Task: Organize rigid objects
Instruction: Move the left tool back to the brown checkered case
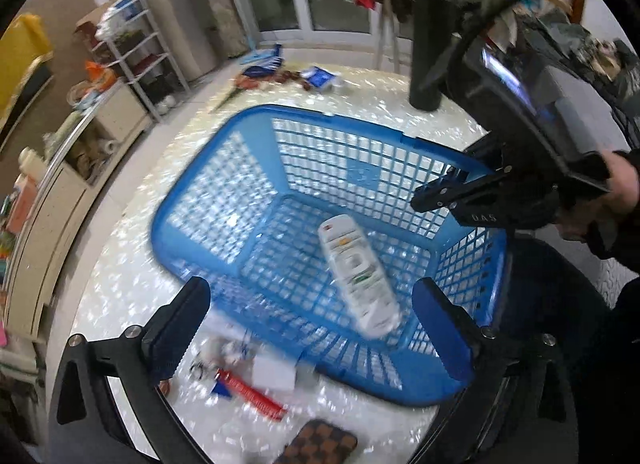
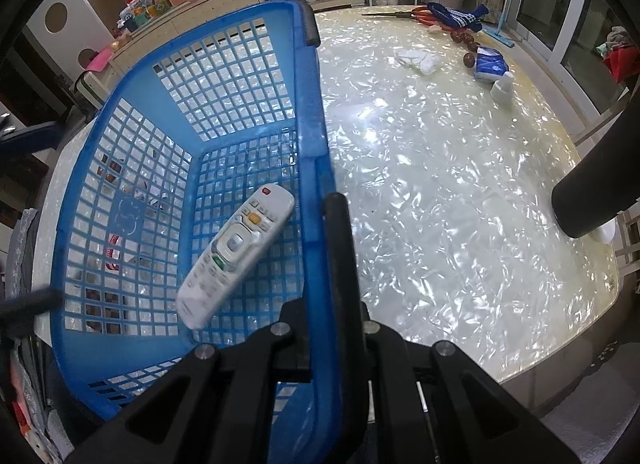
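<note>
A blue lattice basket (image 1: 248,200) stands on the pearly white table. A white remote control (image 1: 358,274) lies on its floor; it also shows in the right wrist view (image 2: 236,258). My left gripper (image 1: 312,328) is open and empty above the basket's near edge. My right gripper (image 2: 320,224) is shut on the basket's rim (image 2: 310,112); in the left wrist view it (image 1: 436,192) grips the basket's right side.
On the table near the left gripper lie a red tube (image 1: 250,394), a white box (image 1: 274,374), small clutter and a checkered wallet (image 1: 320,444). A black cylinder (image 2: 588,204), red scissors (image 2: 416,14), a white bottle (image 2: 502,88) and a blue packet (image 2: 489,64) lie farther out.
</note>
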